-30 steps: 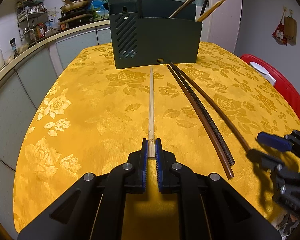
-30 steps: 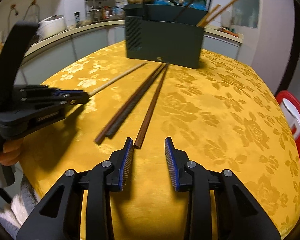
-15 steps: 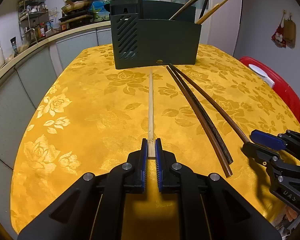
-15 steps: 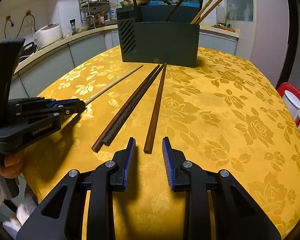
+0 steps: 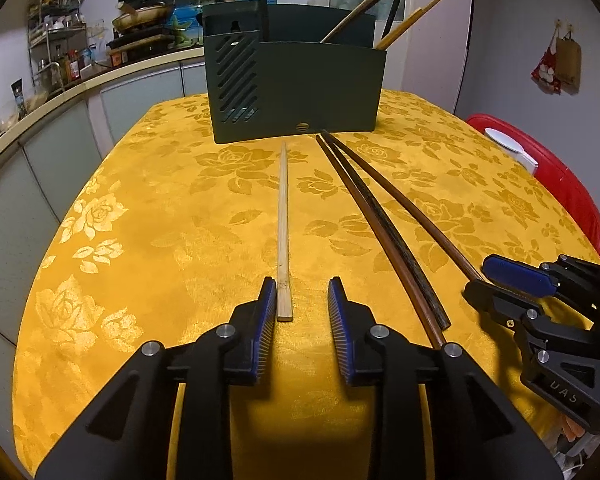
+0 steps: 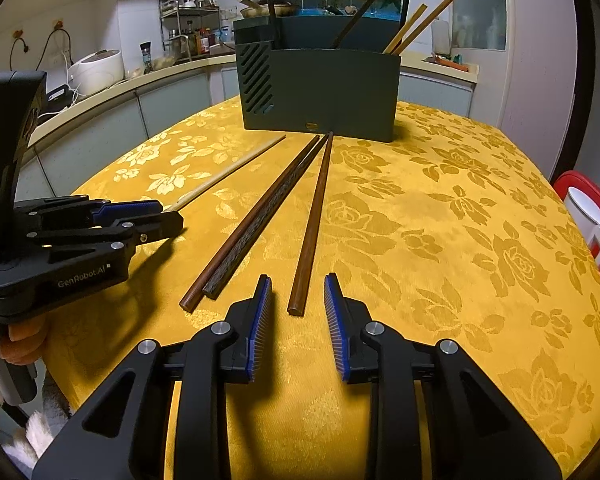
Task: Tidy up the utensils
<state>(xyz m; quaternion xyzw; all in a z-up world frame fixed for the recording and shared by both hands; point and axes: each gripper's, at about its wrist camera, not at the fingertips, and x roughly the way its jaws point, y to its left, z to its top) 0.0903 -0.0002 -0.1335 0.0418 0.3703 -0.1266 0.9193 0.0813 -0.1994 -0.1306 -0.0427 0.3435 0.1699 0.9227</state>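
A pale bamboo chopstick (image 5: 283, 224) lies on the yellow tablecloth (image 5: 160, 220), pointing at the dark green utensil holder (image 5: 296, 88). My left gripper (image 5: 298, 300) is open; the chopstick's near end lies between its fingers, close to the left one. Three dark brown chopsticks (image 5: 380, 220) lie to the right. In the right wrist view, my right gripper (image 6: 296, 300) is open with the near end of one brown chopstick (image 6: 312, 220) between its fingers. The other two dark chopsticks (image 6: 252, 224) lie left of it. The holder (image 6: 320, 92) has several chopsticks standing in it.
A red stool with a white item (image 5: 540, 176) stands beside the table at the right. A kitchen counter (image 5: 60, 88) with jars and pans runs along the left. The left gripper (image 6: 100, 224) shows in the right wrist view, the right gripper (image 5: 512, 284) in the left wrist view.
My left gripper has opened and let go of the bamboo chopstick, which rests on the cloth. My right gripper moved in around the brown chopstick's near end.
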